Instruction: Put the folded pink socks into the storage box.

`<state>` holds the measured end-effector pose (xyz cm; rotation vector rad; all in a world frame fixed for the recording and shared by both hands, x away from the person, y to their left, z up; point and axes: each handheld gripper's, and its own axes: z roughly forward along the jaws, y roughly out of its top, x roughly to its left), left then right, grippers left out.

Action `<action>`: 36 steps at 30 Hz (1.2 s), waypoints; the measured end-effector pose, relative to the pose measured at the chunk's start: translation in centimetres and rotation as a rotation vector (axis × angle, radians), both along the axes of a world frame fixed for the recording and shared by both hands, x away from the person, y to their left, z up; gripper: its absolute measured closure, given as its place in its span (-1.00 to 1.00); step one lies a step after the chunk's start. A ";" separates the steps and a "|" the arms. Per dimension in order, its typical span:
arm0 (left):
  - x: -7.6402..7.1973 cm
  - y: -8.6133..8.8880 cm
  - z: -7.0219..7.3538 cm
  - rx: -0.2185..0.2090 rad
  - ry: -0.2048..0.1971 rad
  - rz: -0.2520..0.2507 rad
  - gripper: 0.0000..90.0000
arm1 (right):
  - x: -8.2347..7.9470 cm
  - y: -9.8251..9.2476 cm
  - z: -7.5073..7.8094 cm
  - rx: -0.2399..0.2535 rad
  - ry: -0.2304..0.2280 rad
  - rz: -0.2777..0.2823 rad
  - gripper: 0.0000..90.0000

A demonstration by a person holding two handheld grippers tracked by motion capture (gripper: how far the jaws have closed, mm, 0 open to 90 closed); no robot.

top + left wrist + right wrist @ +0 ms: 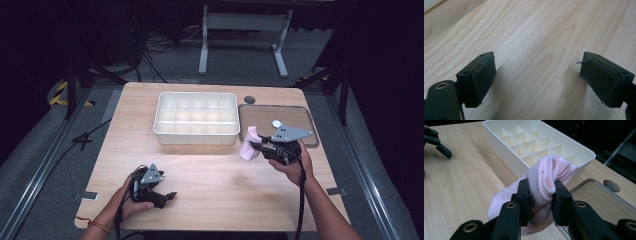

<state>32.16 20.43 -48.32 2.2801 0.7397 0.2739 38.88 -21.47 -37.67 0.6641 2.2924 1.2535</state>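
Right hand-held gripper (541, 195) clamped on pink sock (544, 180) near white divided tray (506, 157), left hand-held gripper (537, 77) jaws apart

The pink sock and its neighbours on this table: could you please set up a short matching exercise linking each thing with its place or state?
Things:
1. pink sock
2. white divided box
3. left tool
4. flat tray

States:
A. open above bare wood
B. right of the box
C. clamped in the right tool
D. mid-table, compartments empty

Pairs: 1-C, 2-D, 3-A, 4-B
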 end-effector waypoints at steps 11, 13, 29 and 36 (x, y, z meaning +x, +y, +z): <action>0.0 0.0 0.0 0.000 0.000 0.000 -0.70 | 2.3 1.7 2.0 -0.053 -0.033 -0.014 0.58; 0.0 0.0 0.0 0.000 0.000 0.000 -0.70 | 2.6 1.9 2.1 -0.056 -0.032 -0.016 0.58; 0.0 0.0 0.0 0.000 0.000 0.000 -0.69 | 5.3 3.6 2.4 -0.105 -0.048 -0.045 0.58; 0.0 0.0 0.0 0.000 0.000 0.000 -0.70 | 6.6 4.6 2.4 -0.142 -0.049 -0.044 0.58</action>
